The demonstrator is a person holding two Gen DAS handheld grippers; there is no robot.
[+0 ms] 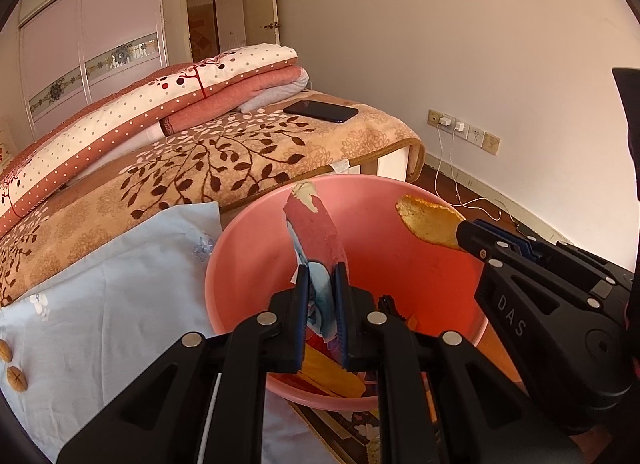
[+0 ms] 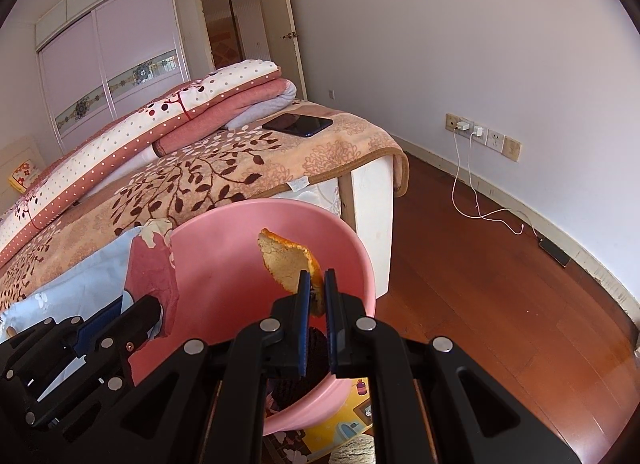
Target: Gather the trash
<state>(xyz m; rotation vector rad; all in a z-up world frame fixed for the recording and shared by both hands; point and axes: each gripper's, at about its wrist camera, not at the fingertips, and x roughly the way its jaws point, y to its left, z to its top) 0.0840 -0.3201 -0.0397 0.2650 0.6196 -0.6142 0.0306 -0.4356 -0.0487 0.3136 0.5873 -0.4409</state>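
Bedside pink basin [image 1: 240, 248] holds scraps; left hand-held gripper [image 1: 322, 284] clamps wrapper [image 1: 316, 232], right hand-held gripper [image 2: 317, 284] clamps peel [image 2: 284, 260].

Two tools are in view — the left tool [image 1: 322, 276] and the right tool [image 2: 313, 282]. Each grips one scrap: one wrapper [image 1: 314, 228] and one orange peel [image 2: 286, 260]. One pink basin [image 1: 256, 248] sits below them. On the one bed [image 1: 224, 160] lie one phone [image 1: 320, 110] and one folded quilt [image 1: 160, 104]. Two chargers [image 2: 470, 128] — both plugged into the wall.
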